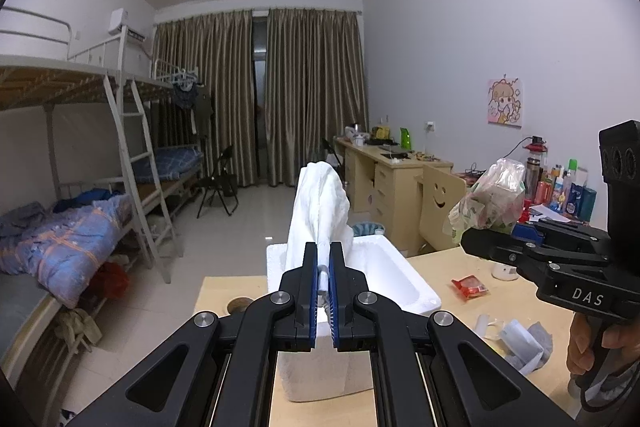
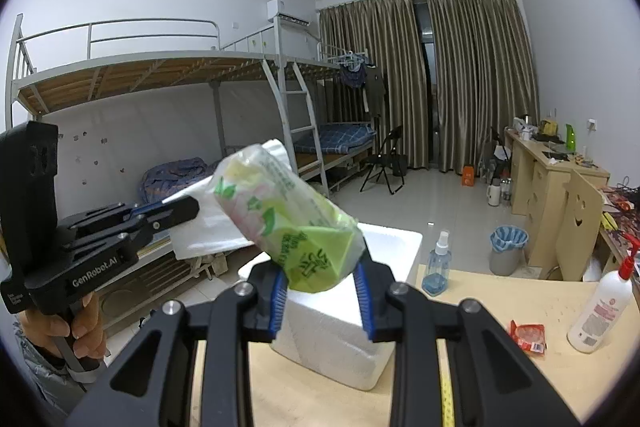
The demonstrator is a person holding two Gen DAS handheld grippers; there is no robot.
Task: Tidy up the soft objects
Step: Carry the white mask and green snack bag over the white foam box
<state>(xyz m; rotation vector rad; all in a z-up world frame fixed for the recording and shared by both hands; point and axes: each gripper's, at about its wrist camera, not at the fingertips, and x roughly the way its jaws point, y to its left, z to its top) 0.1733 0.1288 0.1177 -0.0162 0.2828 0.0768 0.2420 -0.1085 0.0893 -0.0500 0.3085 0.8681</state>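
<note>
My left gripper point(image 1: 324, 251) is shut on a white cloth point(image 1: 320, 207) that stands up from its jaws above the white foam box point(image 1: 384, 267). The same cloth point(image 2: 208, 227) shows in the right wrist view, hanging from the left gripper point(image 2: 188, 207) at the left. My right gripper point(image 2: 320, 279) is shut on a green and pink tissue pack point(image 2: 288, 219) in clear wrap, held tilted above the foam box point(image 2: 340, 331). From the left wrist view, the right gripper point(image 1: 468, 239) holds that pack point(image 1: 488, 203) at the right, over the wooden table point(image 1: 448, 267).
On the table lie a red snack packet point(image 1: 470, 287), crumpled wrappers point(image 1: 516, 343), a blue spray bottle point(image 2: 438, 263) and a white pump bottle point(image 2: 600, 311). A chair with a smiley cut-out point(image 1: 438, 207) and a bin point(image 2: 506, 249) stand beyond. Bunk beds point(image 1: 80, 227) line the left wall.
</note>
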